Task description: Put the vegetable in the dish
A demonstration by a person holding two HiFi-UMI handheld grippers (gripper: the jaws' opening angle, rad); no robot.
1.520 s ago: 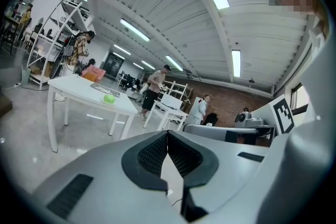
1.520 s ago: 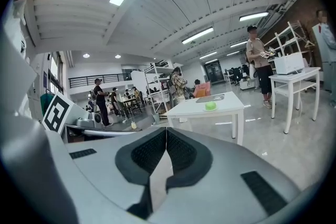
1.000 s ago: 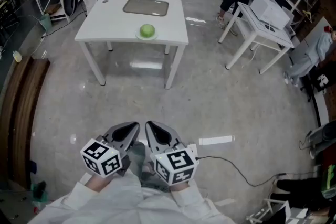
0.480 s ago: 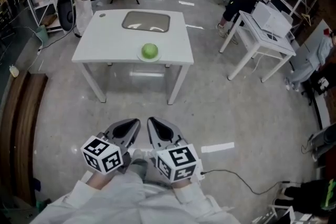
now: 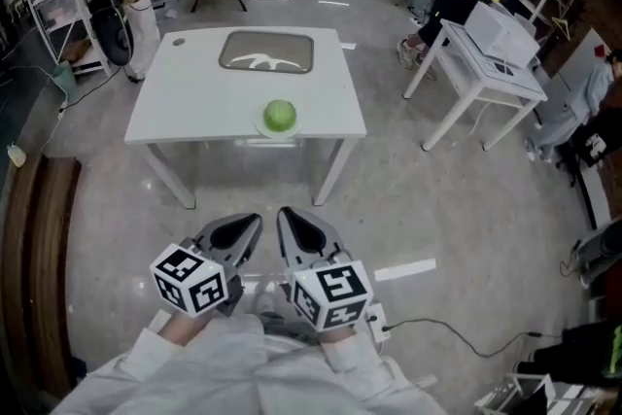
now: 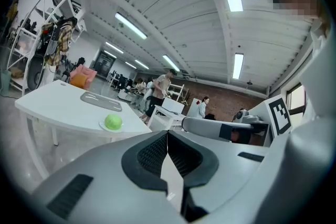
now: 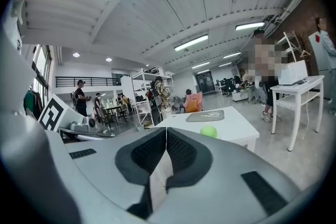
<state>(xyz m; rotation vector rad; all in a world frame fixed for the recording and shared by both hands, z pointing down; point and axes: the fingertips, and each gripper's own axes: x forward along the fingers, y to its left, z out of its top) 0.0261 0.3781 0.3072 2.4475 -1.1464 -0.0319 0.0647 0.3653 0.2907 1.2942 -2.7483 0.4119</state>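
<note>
A wide workshop hall with a polished grey floor (image 5: 437,199) that throws back the ceiling lights; in the middle stands a white table (image 5: 175,102) with a smooth matt top and slim legs. Over the last second this table has grown larger and drawn closer in the head view, so the person is judged to be walking up to it, and the task itself has not begun.

The left gripper (image 5: 238,233) and the right gripper (image 5: 296,233) are carried side by side, low in front of the body and well short of the table. Each gripper view shows its ribbed black pads pressed flat together with nothing between them, so both are clenched and empty.

The vegetable (image 5: 280,115), a round, pale green, cabbage-like ball with a faintly glossy skin, sits near the table's front edge on a small pale saucer (image 5: 262,127). Further back lies a flat grey rectangular dish (image 5: 292,63) with rounded corners and a shallow rim; a pale streak crosses it, and whether that is a reflection or an object cannot be told. The ball looks likely to roll, so the grip will need to close squarely across it
</note>
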